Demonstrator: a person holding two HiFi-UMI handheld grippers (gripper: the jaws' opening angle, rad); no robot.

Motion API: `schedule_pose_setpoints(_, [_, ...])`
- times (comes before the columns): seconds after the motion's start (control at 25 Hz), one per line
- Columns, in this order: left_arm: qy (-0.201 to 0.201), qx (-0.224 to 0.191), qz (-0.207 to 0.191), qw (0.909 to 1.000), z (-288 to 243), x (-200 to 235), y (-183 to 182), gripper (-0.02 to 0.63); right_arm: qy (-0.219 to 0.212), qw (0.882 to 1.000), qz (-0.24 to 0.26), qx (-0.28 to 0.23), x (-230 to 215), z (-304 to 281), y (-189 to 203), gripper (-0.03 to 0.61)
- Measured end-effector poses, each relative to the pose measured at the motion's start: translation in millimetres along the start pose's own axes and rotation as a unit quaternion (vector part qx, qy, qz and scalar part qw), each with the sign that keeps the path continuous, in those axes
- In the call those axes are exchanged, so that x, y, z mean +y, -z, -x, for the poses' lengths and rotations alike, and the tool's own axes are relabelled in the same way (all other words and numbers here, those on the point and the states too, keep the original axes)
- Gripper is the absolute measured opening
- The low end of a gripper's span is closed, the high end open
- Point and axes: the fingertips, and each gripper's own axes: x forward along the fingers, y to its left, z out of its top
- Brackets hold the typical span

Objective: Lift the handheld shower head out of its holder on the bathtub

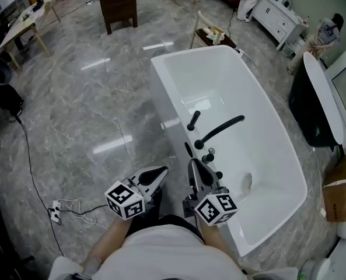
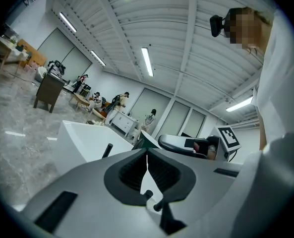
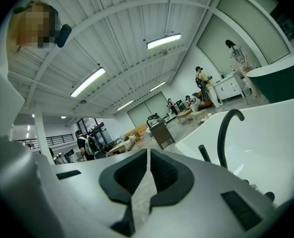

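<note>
A white bathtub (image 1: 168, 107) fills the right half of the head view. On its near rim a slim black handheld shower head (image 1: 193, 120) stands upright in its holder, beside the arched black spout (image 1: 220, 129) and small black knobs (image 1: 208, 154). My left gripper (image 1: 161, 171) is over the floor just left of the tub, shut and empty. My right gripper (image 1: 194, 164) is over the rim, short of the knobs, also shut and empty. The shower head shows ahead of the left gripper (image 2: 147, 152) as a black stick (image 2: 107, 150), and to the right of the right gripper (image 3: 148, 151), next to the spout (image 3: 225, 133).
A white cable with a power strip (image 1: 66, 206) lies on the grey marble floor at lower left. A dark cabinet (image 1: 118, 4) and a wooden chair (image 1: 209, 32) stand beyond the tub. A black tub (image 1: 313, 112) and a cardboard box (image 1: 339, 191) are at the right. People stand far off.
</note>
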Motion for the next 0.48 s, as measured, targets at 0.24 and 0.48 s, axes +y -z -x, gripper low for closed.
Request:
schedule_pose_setpoints(0.24, [0.005, 0.005, -0.002, 1.0, -17, 40, -27, 0.012, 0.005, 1.0, 0.004, -0.001, -7, -49, -14, 0.02])
schedule_pose_setpoints(0.48, [0.014, 0.011, -0.001, 0.9998, -35, 78, -47, 0.012, 0.008, 1.0, 0.005, -0.002, -11, -91, -24, 0.02])
